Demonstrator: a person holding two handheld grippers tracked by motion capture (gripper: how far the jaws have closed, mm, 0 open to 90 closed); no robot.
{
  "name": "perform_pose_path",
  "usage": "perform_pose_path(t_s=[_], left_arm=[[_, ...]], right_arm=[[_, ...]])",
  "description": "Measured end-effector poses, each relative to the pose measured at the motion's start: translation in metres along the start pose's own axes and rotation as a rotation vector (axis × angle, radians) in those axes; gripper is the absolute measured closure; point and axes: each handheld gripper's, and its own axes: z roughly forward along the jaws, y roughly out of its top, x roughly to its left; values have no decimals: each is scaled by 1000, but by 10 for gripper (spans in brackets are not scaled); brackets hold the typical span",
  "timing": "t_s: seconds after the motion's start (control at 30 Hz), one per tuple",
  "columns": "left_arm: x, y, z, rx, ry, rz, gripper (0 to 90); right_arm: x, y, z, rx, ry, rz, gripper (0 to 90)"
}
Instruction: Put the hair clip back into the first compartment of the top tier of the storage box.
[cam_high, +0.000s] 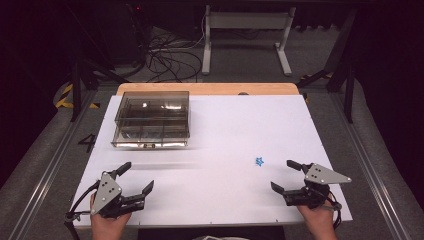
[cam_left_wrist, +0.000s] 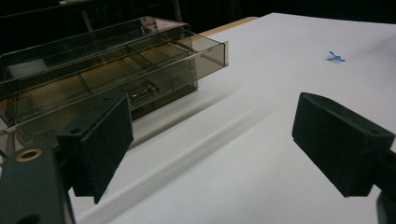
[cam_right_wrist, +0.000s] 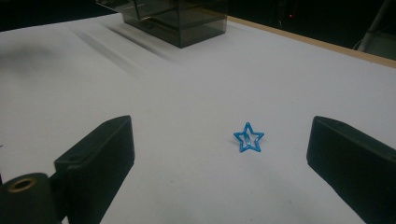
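High view frames a white tabletop (cam_high: 220, 150) laid over a wooden board whose pale edge (cam_high: 207, 88) is seen along the far side. Grey floor is spread around it, metal rails are run along both sides, a tangle of black cables (cam_high: 170, 57) is heaped beyond the far edge, and a white frame on two legs (cam_high: 247, 30) is stood behind them; the rest of the room is lost in darkness.

At the far left of the table a smoky transparent box (cam_high: 152, 119) is set, divided into compartments, with a drawer-like tray pulled slightly forward. In the left gripper view a small brass-coloured fitting (cam_left_wrist: 144, 91) is made out on its front.

At the near left the left gripper (cam_high: 136, 180) is held by a hand (cam_high: 107, 222), its jaws spread wide apart with nothing between them, pointed toward the box and kept well short of it.

A small blue star-shaped piece (cam_high: 259, 161) is laid on bare tabletop right of centre, well apart from the box. In the right gripper view the star (cam_right_wrist: 248, 137) is seen tilted up on its points, just ahead of the jaws and nearer the right one, touched by neither.

At the near right the right gripper (cam_high: 286, 176) is held by the other hand (cam_high: 317, 220), its jaws likewise parted wide and empty
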Motion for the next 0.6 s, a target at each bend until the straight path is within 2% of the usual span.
perform_pose_path(t_s=[0.37, 0.6], left_arm=[[1, 5, 1, 4, -17, -20, 132], [2, 13, 6, 16, -50, -29, 133]], right_arm=[[0, 0, 1, -2, 8, -2, 83], [-1, -1, 1, -4, 10, 9, 83]])
